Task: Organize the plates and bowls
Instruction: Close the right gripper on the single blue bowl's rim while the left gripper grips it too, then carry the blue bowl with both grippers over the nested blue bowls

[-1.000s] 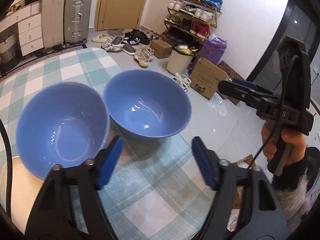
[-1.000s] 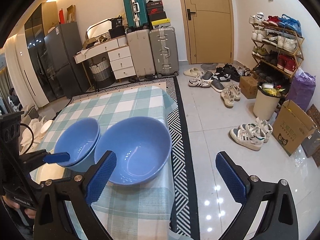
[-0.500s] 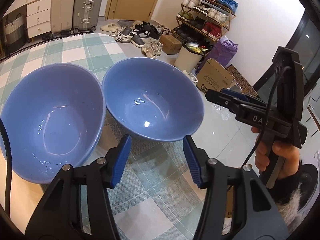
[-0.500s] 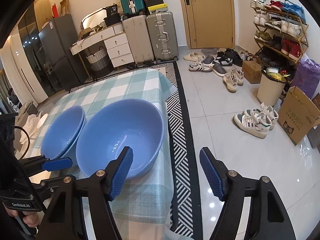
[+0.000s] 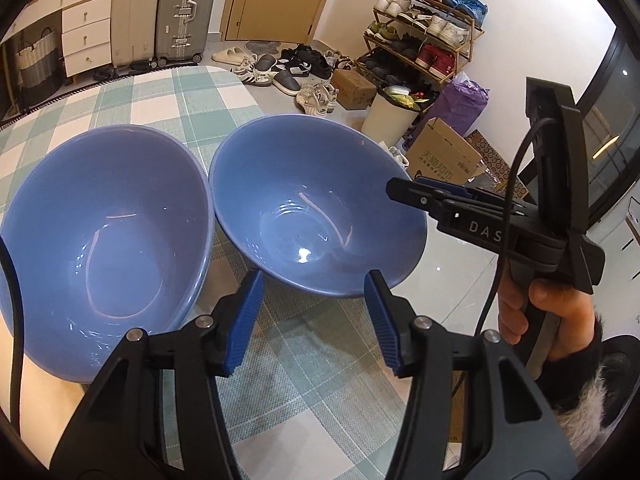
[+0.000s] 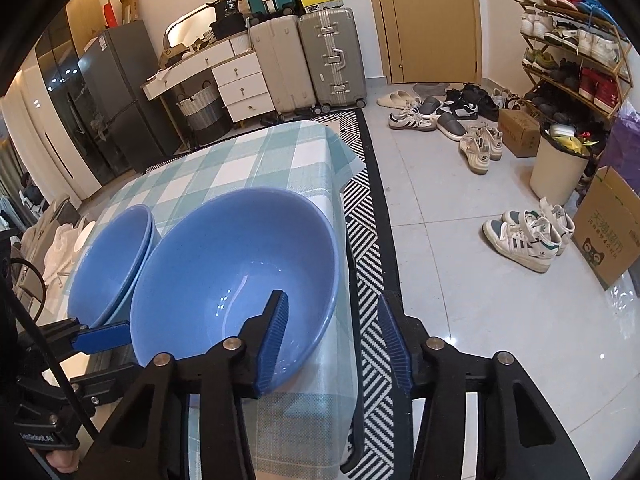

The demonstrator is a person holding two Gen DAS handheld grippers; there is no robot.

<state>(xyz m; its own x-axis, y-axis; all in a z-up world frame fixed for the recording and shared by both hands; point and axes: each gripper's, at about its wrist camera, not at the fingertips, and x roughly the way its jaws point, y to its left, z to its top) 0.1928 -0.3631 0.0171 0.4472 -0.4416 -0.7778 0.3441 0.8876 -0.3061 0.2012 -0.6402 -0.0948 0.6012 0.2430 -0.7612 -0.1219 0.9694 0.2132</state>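
Note:
Two blue bowls stand side by side on a green checked tablecloth [image 5: 168,100]. The single bowl [image 5: 316,212] is on the right; it also shows in the right wrist view [image 6: 236,276]. The left bowl [image 5: 104,232] looks like two nested bowls [image 6: 108,264]. My left gripper [image 5: 316,316] is open, just in front of the single bowl's near rim. My right gripper [image 6: 332,340] is open and straddles that bowl's right rim: the left finger is over the inside, the right finger outside. It shows from the side in the left wrist view [image 5: 436,196].
The single bowl sits near the table's right edge [image 6: 340,216]; beyond it lie a striped rug [image 6: 368,200] and tiled floor with shoes [image 6: 528,232]. Suitcases [image 6: 308,60], drawers and a shoe rack [image 5: 424,48] stand far off.
Both grippers have moved in toward the single bowl and their jaws have narrowed. The right gripper's left finger now reaches over the bowl's rim. The bowls have not moved.

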